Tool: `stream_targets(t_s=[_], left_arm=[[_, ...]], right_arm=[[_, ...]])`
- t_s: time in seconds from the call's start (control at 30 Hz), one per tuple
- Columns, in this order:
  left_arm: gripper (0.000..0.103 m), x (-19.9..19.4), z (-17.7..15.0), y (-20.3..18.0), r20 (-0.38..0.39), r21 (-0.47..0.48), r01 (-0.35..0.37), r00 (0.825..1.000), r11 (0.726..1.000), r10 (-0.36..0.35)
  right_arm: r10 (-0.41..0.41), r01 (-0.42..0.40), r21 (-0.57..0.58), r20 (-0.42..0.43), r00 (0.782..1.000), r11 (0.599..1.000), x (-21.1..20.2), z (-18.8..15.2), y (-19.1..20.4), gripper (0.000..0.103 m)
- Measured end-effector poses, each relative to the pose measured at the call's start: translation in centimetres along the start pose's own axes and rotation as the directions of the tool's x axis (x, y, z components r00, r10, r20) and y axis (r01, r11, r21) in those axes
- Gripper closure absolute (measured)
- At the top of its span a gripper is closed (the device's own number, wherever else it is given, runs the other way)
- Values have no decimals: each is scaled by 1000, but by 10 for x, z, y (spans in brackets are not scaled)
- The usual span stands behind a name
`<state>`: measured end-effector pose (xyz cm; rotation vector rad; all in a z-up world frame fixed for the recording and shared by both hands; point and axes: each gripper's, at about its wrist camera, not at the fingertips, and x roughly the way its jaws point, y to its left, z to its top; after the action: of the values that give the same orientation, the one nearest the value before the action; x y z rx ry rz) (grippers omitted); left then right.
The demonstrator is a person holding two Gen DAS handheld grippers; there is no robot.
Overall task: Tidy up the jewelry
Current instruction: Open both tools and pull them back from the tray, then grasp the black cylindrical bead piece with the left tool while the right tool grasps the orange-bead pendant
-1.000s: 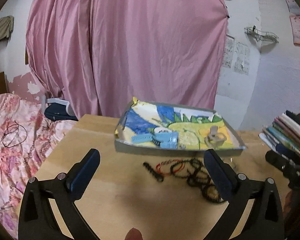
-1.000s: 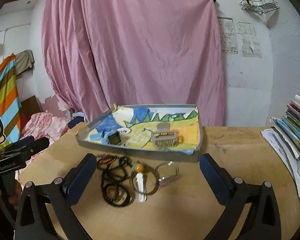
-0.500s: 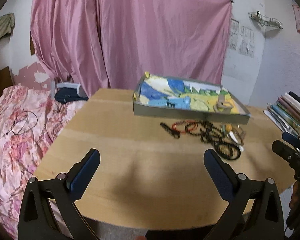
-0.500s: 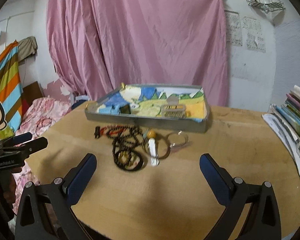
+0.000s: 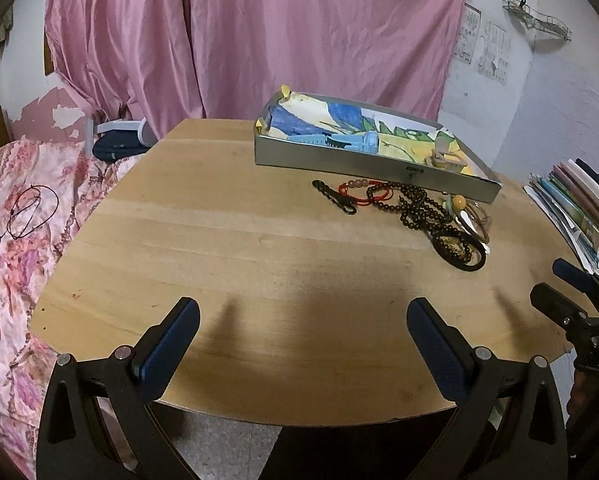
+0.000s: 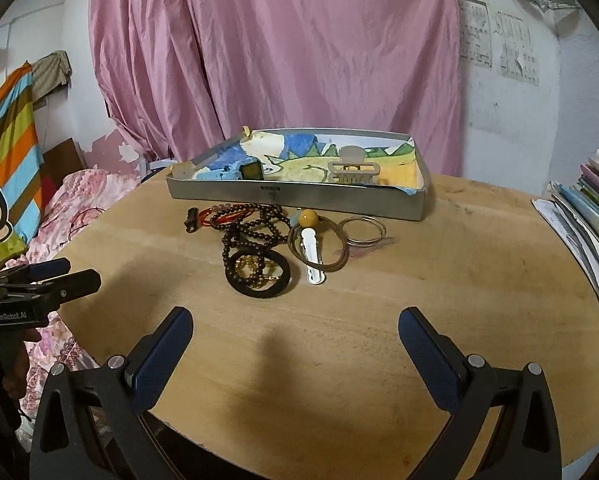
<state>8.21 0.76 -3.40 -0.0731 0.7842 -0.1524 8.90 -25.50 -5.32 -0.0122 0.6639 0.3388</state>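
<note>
A: Where are the grippers?

B: The left gripper [image 5: 299, 328] and the right gripper [image 6: 295, 336] both hang over the near edge of the wooden table [image 6: 379, 320], jaws spread wide, holding nothing and touching nothing.

A: And the jewelry?

B: A tangle lies on the table just in front of the metal tray [image 6: 299, 196]: a dark bead necklace [image 6: 255, 228], a black ring [image 6: 257, 272] with gold chain inside it, a red bracelet [image 6: 215, 216], a white hair clip [image 6: 313, 256], an amber bead [image 6: 308, 218] and thin metal bangles [image 6: 363, 230]. Well apart from both grippers.

A: Room to move?

B: Bare wood runs from the fingers up to the pile. The table rim curves just under the grippers.

A: What's around?

B: The tray holds a beige claw clip [image 6: 353, 168] and a blue comb [image 5: 339, 142] on a painted liner. Stacked books [image 6: 591, 208] crowd the right edge; a floral bedspread [image 5: 11, 216] sits past the left edge, and a pink curtain [image 6: 279, 48] hangs behind.
</note>
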Motion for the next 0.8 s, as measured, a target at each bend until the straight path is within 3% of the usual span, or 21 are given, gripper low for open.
stream_targets(t_s=[0.23, 0.43, 0.57, 0.63, 0.8], left_arm=[[2, 14, 16, 11, -25, -16, 34, 999, 999, -35], [2, 27, 46, 25, -26, -96, 101, 994, 990, -104], [5, 37, 67, 21, -23, -97, 132, 991, 986, -135], [12, 43, 75, 16, -28, -91, 146, 988, 985, -149], [31, 65, 89, 6, -66, -80, 146, 986, 986, -152]], right_arm=[[-2, 2, -15, -34, 999, 1000, 11, 12, -8, 0], [61, -59, 35, -73, 995, 998, 23, 40, -25, 1], [92, -91, 20, -71, 993, 996, 32, 58, -29, 16], [104, -103, 15, -82, 991, 995, 40, 66, -32, 33], [121, -123, -9, -124, 985, 992, 61, 79, -32, 45]])
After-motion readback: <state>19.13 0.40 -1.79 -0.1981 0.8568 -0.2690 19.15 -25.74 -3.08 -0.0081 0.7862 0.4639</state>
